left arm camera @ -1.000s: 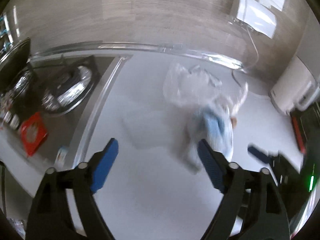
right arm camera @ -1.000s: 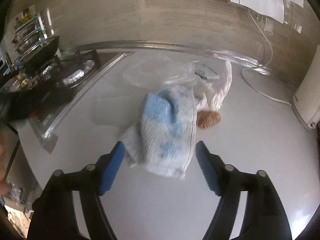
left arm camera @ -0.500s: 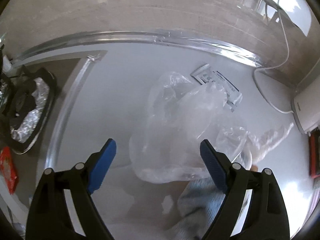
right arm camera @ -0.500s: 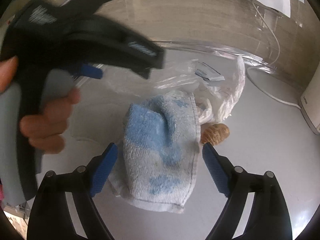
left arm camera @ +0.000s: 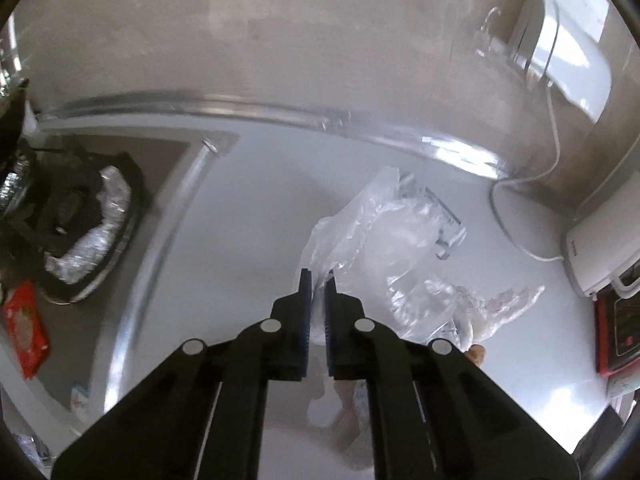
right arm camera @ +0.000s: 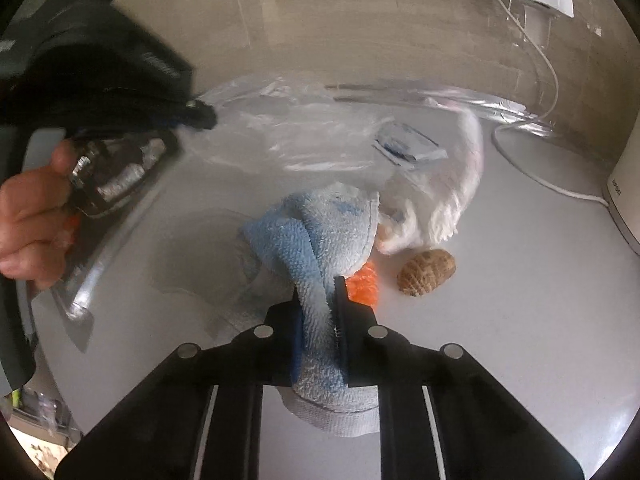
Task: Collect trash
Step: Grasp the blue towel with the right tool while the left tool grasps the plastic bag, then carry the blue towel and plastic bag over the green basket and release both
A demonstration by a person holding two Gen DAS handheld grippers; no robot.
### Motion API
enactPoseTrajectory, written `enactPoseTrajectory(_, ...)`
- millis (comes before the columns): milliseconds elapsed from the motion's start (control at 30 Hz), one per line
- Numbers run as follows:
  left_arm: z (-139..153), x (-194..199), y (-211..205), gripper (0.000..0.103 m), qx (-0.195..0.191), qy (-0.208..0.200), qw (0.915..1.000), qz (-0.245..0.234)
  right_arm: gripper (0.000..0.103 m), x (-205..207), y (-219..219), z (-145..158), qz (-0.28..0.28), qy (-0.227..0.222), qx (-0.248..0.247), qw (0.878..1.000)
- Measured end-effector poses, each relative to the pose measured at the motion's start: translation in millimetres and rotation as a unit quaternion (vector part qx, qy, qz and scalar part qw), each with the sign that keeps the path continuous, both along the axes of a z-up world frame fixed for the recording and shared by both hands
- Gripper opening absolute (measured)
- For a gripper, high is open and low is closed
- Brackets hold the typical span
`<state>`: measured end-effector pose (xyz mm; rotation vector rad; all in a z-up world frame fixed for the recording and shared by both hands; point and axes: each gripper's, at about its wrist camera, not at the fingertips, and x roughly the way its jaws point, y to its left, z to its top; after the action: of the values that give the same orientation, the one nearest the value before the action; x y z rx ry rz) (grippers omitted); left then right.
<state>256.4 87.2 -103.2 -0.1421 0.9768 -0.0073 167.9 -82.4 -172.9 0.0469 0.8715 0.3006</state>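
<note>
Both tongs snapped inward; left tongs (left arm camera: pixel 316 280) pinch crinkled clear plastic bag (left arm camera: pixel 384 236); right tongs (right arm camera: pixel 318 286) closing on nubbly blue towel (right arm camera: pixel 316 228).

a home kitchen: foil-lined gas hob (left arm camera: pixel 86 236) set into a white countertop (left arm camera: pixel 248 216).

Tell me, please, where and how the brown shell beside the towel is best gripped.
Grip the brown shell across its short width, from above: it lies flat on the counter, long axis slanting up to the right, with bare counter on its right and the orange scrap close on its left.
</note>
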Motion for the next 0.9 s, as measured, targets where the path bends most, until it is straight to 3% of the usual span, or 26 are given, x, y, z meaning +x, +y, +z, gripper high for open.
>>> enactPoseTrajectory(200,56,-50,27,0.005,0.007,-0.052,0.9984,0.022,0.014,-15,5,40,0.009,-0.035,0.017,0.999)
enactPoseTrajectory(467,114,-138,58,0.005,0.056,-0.095,0.9926,0.052,0.014,-73,25,103,0.045,-0.090,0.009,0.995)
enactPoseTrajectory(700,119,-228,87,0.005,0.049,-0.093,0.9920,0.070,0.014,-139,39,116,0.086,-0.072,0.021,0.993)
enactPoseTrajectory(900,91,-302,96,0.005,0.047,-0.070,0.9936,0.075,0.014,-204,59,100,0.137,-0.041,-0.010,0.990)
